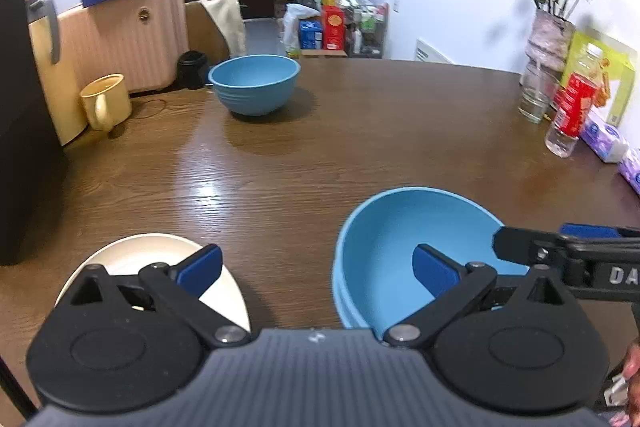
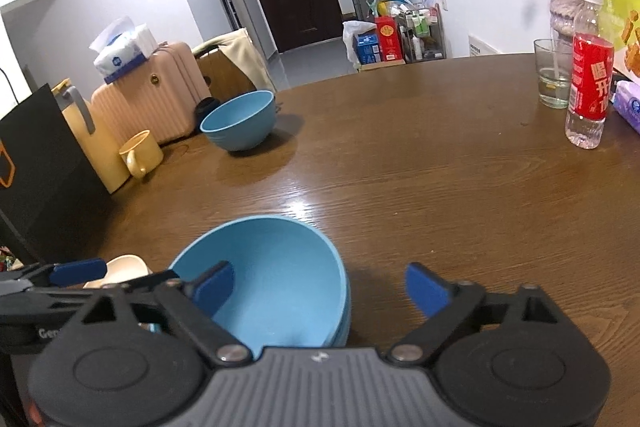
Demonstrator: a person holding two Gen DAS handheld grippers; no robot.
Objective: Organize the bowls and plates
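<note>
Two nested blue bowls [image 1: 392, 247] [image 2: 272, 267] sit on the wooden table [image 1: 300, 167] close in front of me. Left of them lies a cream plate [image 1: 132, 255] [image 2: 124, 267]. A third blue bowl [image 1: 254, 83] [image 2: 240, 119] stands alone at the far left edge. My left gripper [image 1: 316, 263] is open; one finger hangs over the plate, the other over the stack's inside. My right gripper [image 2: 320, 279] is open too, straddling the stack's right rim with nothing pressed. In the left wrist view the right gripper [image 1: 540, 235] reaches in over the stack's right side.
A yellow mug [image 1: 106, 101], a yellow jug [image 2: 94, 143] and a black box [image 2: 44, 171] crowd the far left. At the right stand a glass [image 2: 554, 73], a red-labelled bottle [image 2: 588, 83], a vase of flowers [image 1: 550, 35] and tissue packs [image 1: 604, 141].
</note>
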